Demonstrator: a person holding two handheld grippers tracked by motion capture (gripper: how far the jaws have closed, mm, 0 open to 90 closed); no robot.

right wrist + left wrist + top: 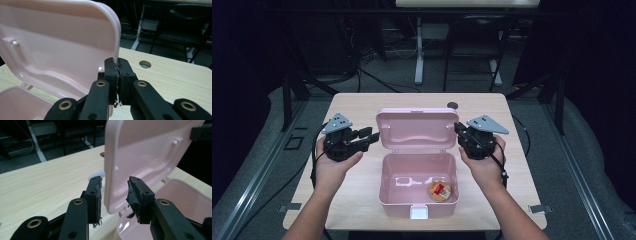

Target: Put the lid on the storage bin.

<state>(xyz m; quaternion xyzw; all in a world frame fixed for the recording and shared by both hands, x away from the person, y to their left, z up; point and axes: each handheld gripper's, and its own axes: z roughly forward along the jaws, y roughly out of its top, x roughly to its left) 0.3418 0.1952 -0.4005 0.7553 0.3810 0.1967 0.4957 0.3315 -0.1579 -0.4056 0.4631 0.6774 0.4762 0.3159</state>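
Your right gripper [117, 72] has its two black jaws pinched tight on the right edge of the raised pink plastic lid [62, 42], the rim caught between the worn pads; in the high view that gripper [460, 131] sits against the lid's right side, your right hand [484, 160] behind it. Your left gripper [113, 195] stands parted, one jaw on either side of the lid's left edge [111, 170], with a gap showing between each pad and the plastic, so it grips nothing. From above, the left gripper [369, 137] points at the lid's left side from just beside it, held in your left hand [334, 160].

The lid [417, 127] stands upright, hinged to the back of the open pink rectangular plastic box [392, 192], which rests on the pale wooden table [352, 107] near its front edge. Inside the box, at the right front corner, lies a small round tan container with a red label [440, 190]. A white latch [419, 213] sits at the middle of the box's front wall. A round dark cable hole [453, 105] shows in the table behind the lid.
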